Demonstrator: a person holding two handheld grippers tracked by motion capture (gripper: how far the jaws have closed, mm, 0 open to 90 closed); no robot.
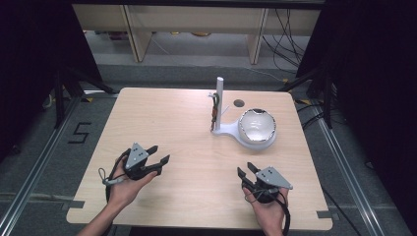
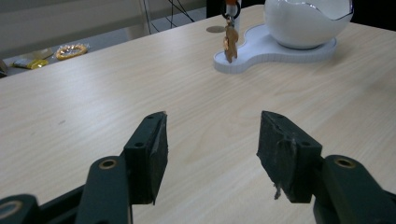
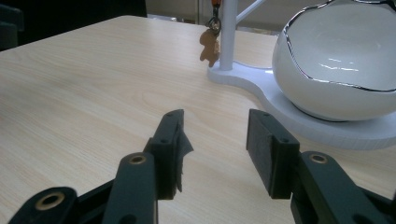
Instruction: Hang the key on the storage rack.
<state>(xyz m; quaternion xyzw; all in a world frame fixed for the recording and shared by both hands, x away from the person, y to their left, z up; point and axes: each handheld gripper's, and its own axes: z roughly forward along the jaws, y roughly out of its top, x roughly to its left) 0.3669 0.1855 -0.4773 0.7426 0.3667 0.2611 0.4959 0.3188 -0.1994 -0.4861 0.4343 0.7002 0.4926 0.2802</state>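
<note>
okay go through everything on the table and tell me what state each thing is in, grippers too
left gripper: open, nothing between its jaws, over bare table.
right gripper: open, empty.
keychain: hanging from the post, clear of the base.
white stand: upright on the table.
bowl: sitting upright on the stand's base, looks empty.
table: bare wood around the stand.

Quick count from my end

I've got two grippers [image 1: 158, 153] [image 1: 247, 170], one bowl [image 1: 256, 126], one stand [image 1: 220, 103], one keychain [image 1: 215, 109], one table [image 1: 167, 118].

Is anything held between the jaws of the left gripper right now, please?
No, the left gripper has its jaws standing apart with only bare table between them; the key stand sits farther off.
</note>
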